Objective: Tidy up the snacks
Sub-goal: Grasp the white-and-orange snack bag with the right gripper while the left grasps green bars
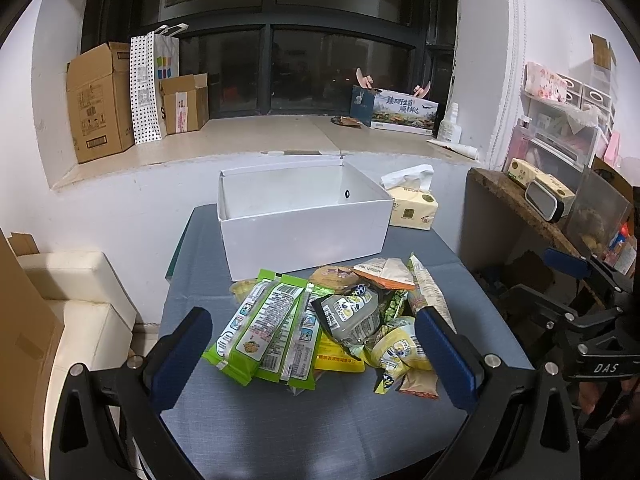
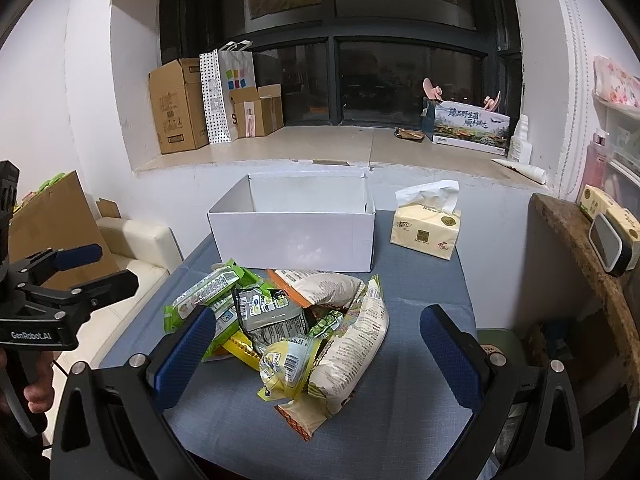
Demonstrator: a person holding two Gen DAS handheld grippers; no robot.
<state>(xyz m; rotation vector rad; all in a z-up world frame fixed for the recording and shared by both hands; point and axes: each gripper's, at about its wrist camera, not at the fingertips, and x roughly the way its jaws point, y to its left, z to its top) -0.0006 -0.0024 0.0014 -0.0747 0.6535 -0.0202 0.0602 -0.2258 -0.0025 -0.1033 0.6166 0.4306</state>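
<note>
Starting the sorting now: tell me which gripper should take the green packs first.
Left gripper: its open jaws already frame the green packs. The right gripper faces the cream bag.

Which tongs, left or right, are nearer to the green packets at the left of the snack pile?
Left. The left tongs hang open just before the green packets. The right tongs are open over the pile's right side, the packets beyond their left finger.

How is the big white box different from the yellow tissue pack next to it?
The white box is bigger, plain, and open on top, with nothing visible inside. The tissue pack is smaller, pale yellow with printed labels, soft-wrapped, and a white tissue sticks out of its top. Both sit upright on the blue-grey table, behind the snack pile.
</note>
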